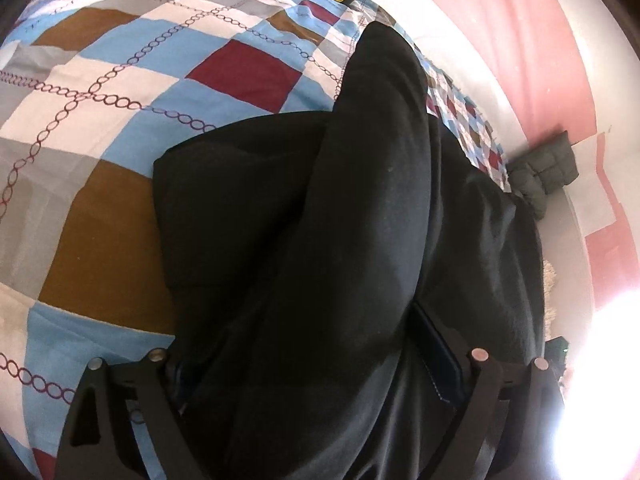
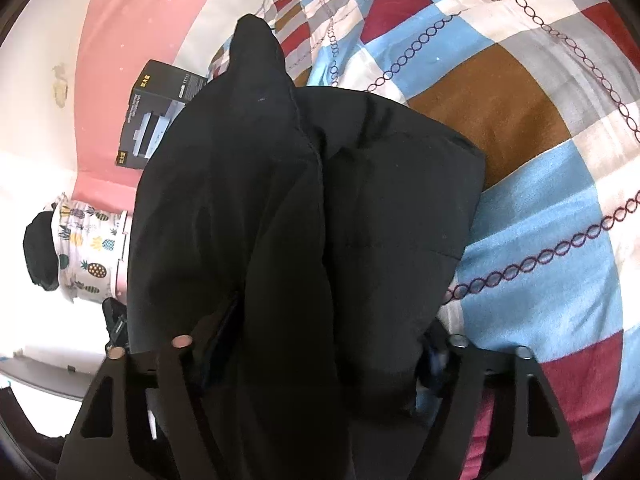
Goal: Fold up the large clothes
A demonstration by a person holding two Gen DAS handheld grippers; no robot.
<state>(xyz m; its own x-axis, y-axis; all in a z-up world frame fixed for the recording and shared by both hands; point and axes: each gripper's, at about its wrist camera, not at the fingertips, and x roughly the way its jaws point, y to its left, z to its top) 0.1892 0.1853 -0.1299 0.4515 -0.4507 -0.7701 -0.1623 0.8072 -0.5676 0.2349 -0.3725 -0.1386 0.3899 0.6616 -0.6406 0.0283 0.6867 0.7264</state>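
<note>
A bulky black jacket [image 1: 320,200] lies bunched in a long heap on the checked bedspread [image 1: 120,80]. My left gripper [image 1: 300,344] points down into it with its jaws wide. Fabric fills the gap and spills past the right finger, but the pads do not squeeze it. In the right wrist view the same jacket [image 2: 300,180] rises in a ridge away from me on the bedspread [image 2: 520,160]. My right gripper [image 2: 332,320] stands narrower, and the padded fabric is pinched between its fingers [image 2: 224,328].
A black carton [image 2: 160,112] stands by the pink wall [image 2: 120,40] beyond the bed. A pineapple-print cloth [image 2: 88,252] hangs at the left. A grey quilted cushion [image 1: 548,172] lies off the bed's far edge. Bright glare [image 1: 600,380] washes out the lower right.
</note>
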